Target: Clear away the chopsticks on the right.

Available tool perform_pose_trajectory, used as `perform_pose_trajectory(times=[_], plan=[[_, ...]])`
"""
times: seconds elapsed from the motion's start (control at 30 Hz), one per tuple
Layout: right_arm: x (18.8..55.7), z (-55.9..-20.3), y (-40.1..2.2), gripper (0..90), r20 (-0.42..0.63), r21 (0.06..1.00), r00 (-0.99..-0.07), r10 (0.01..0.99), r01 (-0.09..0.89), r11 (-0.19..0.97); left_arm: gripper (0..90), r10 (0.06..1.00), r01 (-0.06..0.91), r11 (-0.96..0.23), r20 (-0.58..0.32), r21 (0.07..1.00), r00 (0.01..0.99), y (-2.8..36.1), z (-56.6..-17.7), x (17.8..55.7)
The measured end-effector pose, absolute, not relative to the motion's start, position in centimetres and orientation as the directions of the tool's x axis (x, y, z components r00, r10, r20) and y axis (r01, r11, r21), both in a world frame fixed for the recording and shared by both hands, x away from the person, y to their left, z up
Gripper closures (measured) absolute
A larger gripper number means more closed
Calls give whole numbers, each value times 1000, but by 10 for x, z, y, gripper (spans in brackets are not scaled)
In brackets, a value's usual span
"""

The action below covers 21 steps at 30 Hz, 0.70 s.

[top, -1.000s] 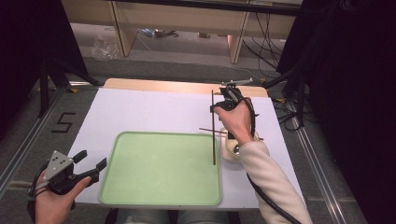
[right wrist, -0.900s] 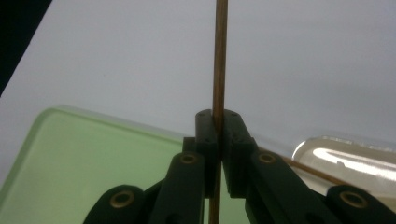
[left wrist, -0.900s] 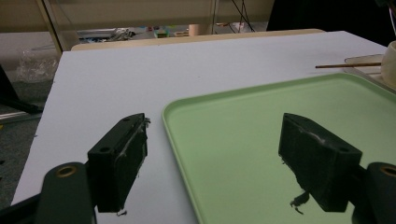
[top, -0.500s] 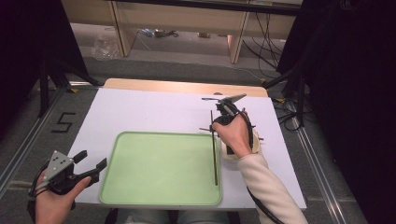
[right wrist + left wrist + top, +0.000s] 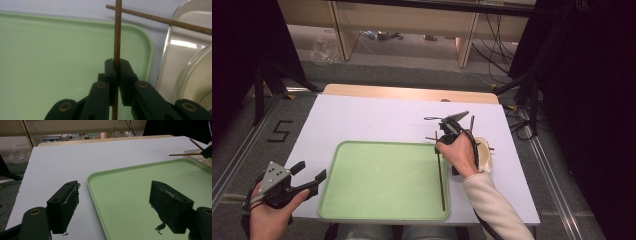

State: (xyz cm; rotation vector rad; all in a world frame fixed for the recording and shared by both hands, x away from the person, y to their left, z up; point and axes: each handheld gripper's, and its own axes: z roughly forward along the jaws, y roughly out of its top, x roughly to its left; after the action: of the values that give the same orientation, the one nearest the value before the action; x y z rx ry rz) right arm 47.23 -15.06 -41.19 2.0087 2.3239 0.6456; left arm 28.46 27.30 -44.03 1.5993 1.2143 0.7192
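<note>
At the front-left corner of the white table (image 5: 377,117) we find the left gripper (image 5: 309,176), its jaws spread wide with nothing between them. The left gripper view confirms this: both pads stand well apart, one over the bare table, the other over the left part of the green tray (image 5: 140,192).

In the high view, the tray sits along the front edge of the table, and a brown chopstick (image 5: 440,175) runs lengthwise along the tray's right edge, its far end at the right gripper (image 5: 446,136). The person's hand covers the contact there, so from that view we cannot judge the grip.

The right gripper view settles it: the jaws are clenched on the chopstick (image 5: 117,32), which passes straight between the pads over the tray's right rim (image 5: 147,47). A second chopstick (image 5: 160,20) crosses behind it, reaching over a cream dish (image 5: 180,57) just right of the tray.
</note>
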Motion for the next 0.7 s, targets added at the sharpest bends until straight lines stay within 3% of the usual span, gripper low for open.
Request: perform_pose_trajectory(times=[0.2,0.23,0.27,0.4,0.43,0.47,0.57,0.6,0.7], plan=[[472,-422,-149,871,240,280,-189,952,953,118,233,940,368,-35,-95,929,329,273,-440,285],[473,-425,-151,870,227,303,-232,946,940,157,233,940,369,-36,-95,929,329,273,-440,284],[472,-425,-148,870,230,272,-196,953,953,131,233,939,367,-35,-95,930,329,273,-440,284],[472,-429,-147,867,223,256,-197,955,957,138,233,940,368,-36,-94,929,328,273,-440,284],[471,-428,-143,865,228,226,-156,961,969,103,233,940,369,-37,-93,929,328,273,-440,284],[474,-433,-148,865,211,268,-243,947,946,183,233,940,369,-35,-95,929,327,273,-440,284],[475,-438,-148,863,200,262,-257,945,944,201,233,941,370,-33,-97,928,326,273,-440,285],[475,-439,-143,861,210,225,-189,959,964,141,233,941,370,-32,-97,929,325,273,-440,284],[474,-441,-140,860,211,204,-165,963,972,121,233,942,370,-26,-101,929,321,273,-440,284]])
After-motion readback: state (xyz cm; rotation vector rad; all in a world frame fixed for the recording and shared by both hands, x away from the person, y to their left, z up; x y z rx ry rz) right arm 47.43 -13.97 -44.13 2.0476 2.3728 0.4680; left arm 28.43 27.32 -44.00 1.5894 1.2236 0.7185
